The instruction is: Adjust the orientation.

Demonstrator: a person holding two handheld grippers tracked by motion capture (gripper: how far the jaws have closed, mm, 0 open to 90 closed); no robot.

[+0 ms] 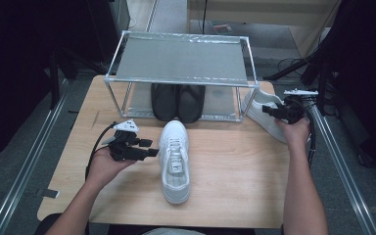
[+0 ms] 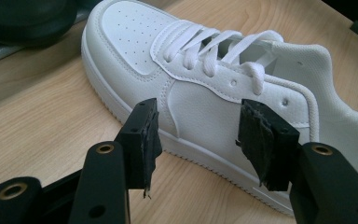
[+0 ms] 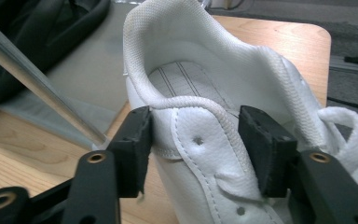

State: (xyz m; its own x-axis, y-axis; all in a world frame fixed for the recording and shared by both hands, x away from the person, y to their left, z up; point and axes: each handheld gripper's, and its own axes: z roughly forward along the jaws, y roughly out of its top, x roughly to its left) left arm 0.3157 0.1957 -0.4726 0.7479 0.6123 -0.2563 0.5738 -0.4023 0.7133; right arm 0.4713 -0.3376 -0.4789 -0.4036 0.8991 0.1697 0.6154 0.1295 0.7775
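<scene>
Black pair [image 1: 177, 102] shelved on rack [image 1: 182, 78]. My left gripper [image 2: 198, 135] gapes beside centre sneaker [image 1: 175, 160]; right gripper [image 3: 195, 140] straddles second sneaker's [image 3: 223, 140] collar, unclenched. Both sneakers unshelved.

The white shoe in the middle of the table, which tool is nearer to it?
Left. The left tool sits right beside the middle white shoe, jaws open. The right tool is at the other white shoe.

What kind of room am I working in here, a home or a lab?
Most likely a lab or recording workspace, not a home: a small wooden table holds a bare metal shoe rack as a prop, cables trail across the floor, and dark curtains screen the sides.
</scene>
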